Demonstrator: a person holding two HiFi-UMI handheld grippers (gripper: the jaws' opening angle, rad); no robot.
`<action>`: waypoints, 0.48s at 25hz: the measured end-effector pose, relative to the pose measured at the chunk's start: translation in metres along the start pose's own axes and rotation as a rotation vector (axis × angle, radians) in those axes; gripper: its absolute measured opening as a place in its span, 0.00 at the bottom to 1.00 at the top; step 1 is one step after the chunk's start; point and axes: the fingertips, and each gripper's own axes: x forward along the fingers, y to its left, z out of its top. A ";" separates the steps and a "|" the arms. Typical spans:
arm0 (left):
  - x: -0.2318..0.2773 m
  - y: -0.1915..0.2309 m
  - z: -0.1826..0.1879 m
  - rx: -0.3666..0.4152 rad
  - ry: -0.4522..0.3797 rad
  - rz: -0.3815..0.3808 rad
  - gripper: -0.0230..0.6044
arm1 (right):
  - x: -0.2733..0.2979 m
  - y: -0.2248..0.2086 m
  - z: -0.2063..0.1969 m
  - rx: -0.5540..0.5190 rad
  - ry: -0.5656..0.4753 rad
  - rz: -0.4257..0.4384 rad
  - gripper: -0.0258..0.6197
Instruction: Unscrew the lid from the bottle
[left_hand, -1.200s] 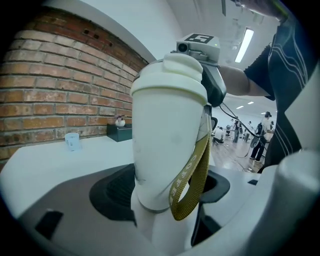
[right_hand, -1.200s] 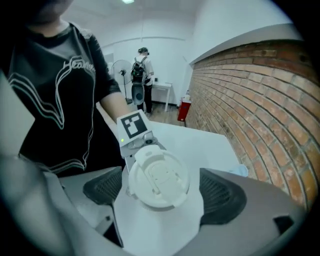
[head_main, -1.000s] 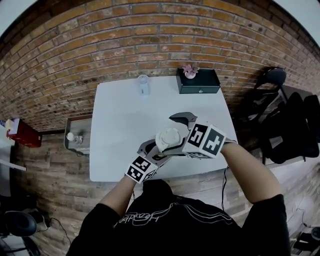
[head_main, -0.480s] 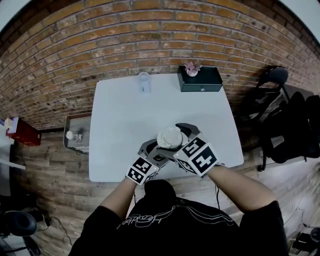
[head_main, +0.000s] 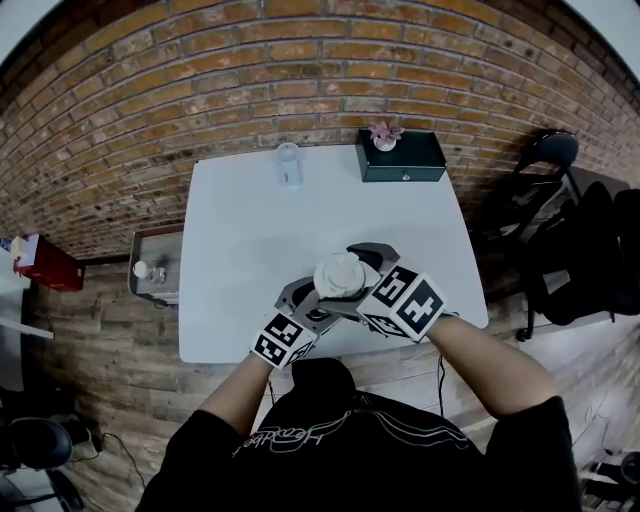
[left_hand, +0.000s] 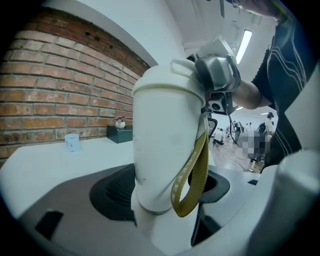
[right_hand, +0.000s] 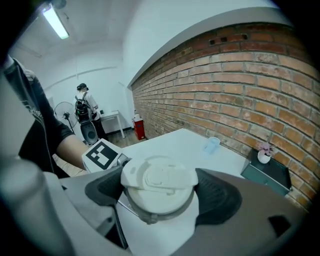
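**Right tongs closing on the lid while the left tongs are holding the bottle**

A person is holding a white bottle (left_hand: 165, 145) in the air above the white tabletop (head_main: 250, 230), over its near edge and a little right of the middle. The left gripper (left_hand: 165, 192) is clamping the bottle's lower body, with a dark pad pressing on each side. A yellow strap loop (left_hand: 192, 175) is hanging down the bottle's side.

A second ago the right gripper (right_hand: 160, 197) was standing off to the bottle's right with its jaws spread wide. It is now sitting over the top of the bottle. Its jaws have just been closing, and its pads are now pressing on both sides of the round white lid (right_hand: 157, 182). This suggests the grip for unscrewing is being taken, with the lid still seated on the bottle.

The right forearm is reaching in from the lower right, with the tongs angling down onto the lid. The left forearm is coming in from the lower left, with its tongs pointing slightly downward and the bottle standing roughly upright.
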 end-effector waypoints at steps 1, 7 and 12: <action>0.000 0.000 0.000 0.000 0.001 -0.001 0.59 | 0.000 0.001 0.000 -0.019 0.004 0.024 0.71; 0.000 -0.001 0.001 0.001 -0.002 -0.006 0.59 | -0.002 0.005 -0.002 -0.158 0.037 0.206 0.71; -0.001 0.000 -0.002 0.004 0.005 -0.007 0.59 | -0.001 0.010 -0.004 -0.276 0.049 0.351 0.71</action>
